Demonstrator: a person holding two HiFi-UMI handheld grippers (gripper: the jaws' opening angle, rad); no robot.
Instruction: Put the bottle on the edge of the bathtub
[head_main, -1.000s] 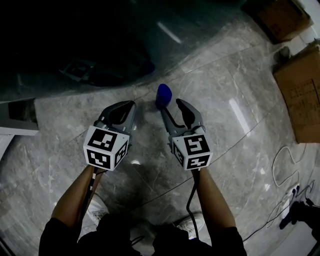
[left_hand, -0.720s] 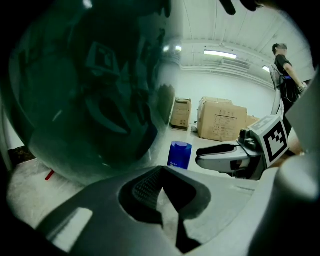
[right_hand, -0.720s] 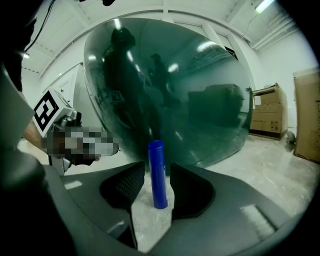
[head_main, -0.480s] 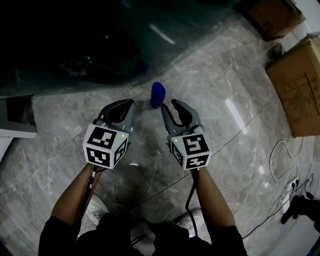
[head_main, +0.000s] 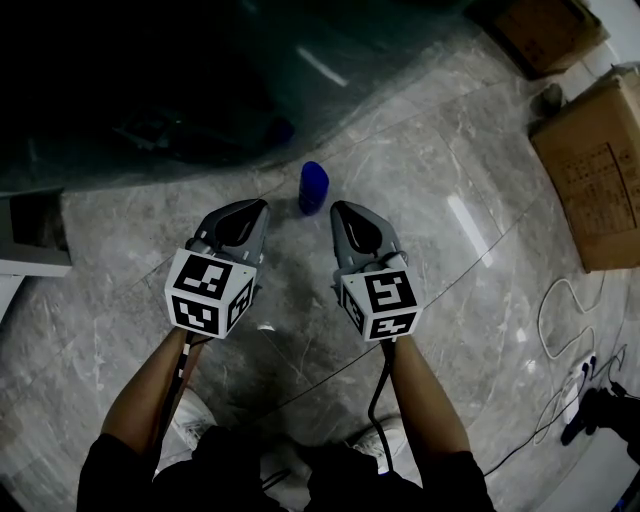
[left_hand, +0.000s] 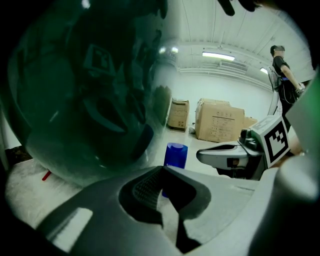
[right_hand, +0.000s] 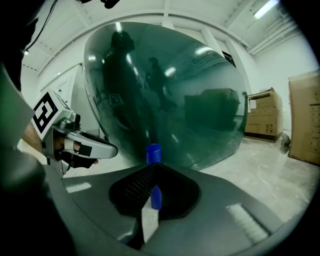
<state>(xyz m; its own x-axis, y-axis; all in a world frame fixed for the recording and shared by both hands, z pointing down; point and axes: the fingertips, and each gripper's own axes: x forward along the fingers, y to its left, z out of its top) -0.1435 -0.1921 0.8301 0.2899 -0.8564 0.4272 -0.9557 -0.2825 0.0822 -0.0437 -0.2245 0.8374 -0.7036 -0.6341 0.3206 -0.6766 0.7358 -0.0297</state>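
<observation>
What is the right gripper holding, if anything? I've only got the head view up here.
Observer: Nothing. In the right gripper view the right gripper has its jaw tips together, and the blue bottle stands on the floor beyond them.
Operator: And the left one?
Observer: The left gripper is shut and empty as well. Its view shows the bottle upright just past the tips, beside the curved wall of the bathtub.
Operator: Is anyone nearby?
Observer: Yes. The left gripper view shows a person standing far off at the right.
</observation>
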